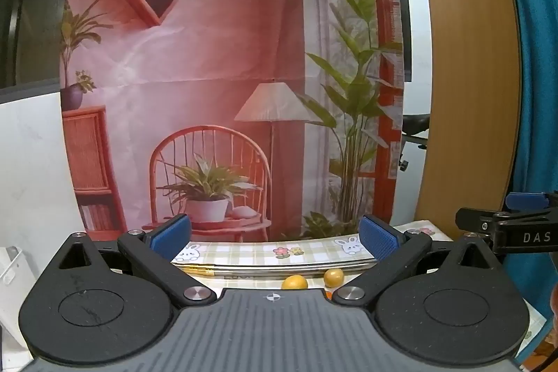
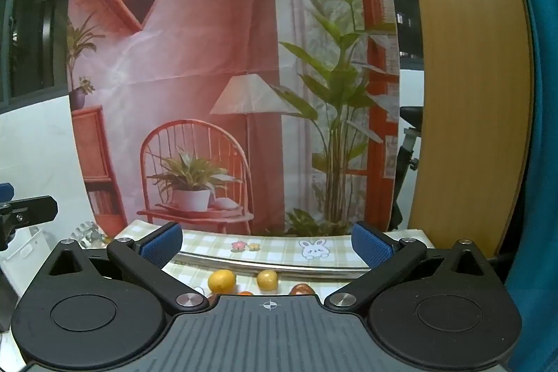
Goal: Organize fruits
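Both grippers hover above a table with a checked cloth (image 2: pixel 279 250), pointing at a printed backdrop. My left gripper (image 1: pixel 275 236) is open with nothing between its blue pads. Below it lie a yellow fruit (image 1: pixel 294 282) and a tan round fruit (image 1: pixel 333 276). My right gripper (image 2: pixel 266 241) is open and empty too. Under it I see the yellow fruit (image 2: pixel 221 280), the tan fruit (image 2: pixel 267 279), a reddish-brown fruit (image 2: pixel 302 289) and the top of an orange one (image 2: pixel 245 293), partly hidden by the gripper body. A metal tray rim (image 2: pixel 279 265) runs behind the fruits.
The backdrop (image 1: pixel 226 75) hangs right behind the table's far edge. A wooden panel (image 1: pixel 467 75) and blue cloth (image 1: pixel 537 58) stand at the right. A white basket (image 2: pixel 24 250) sits at the left. The right gripper's finger (image 1: pixel 505 229) shows at the left view's right edge.
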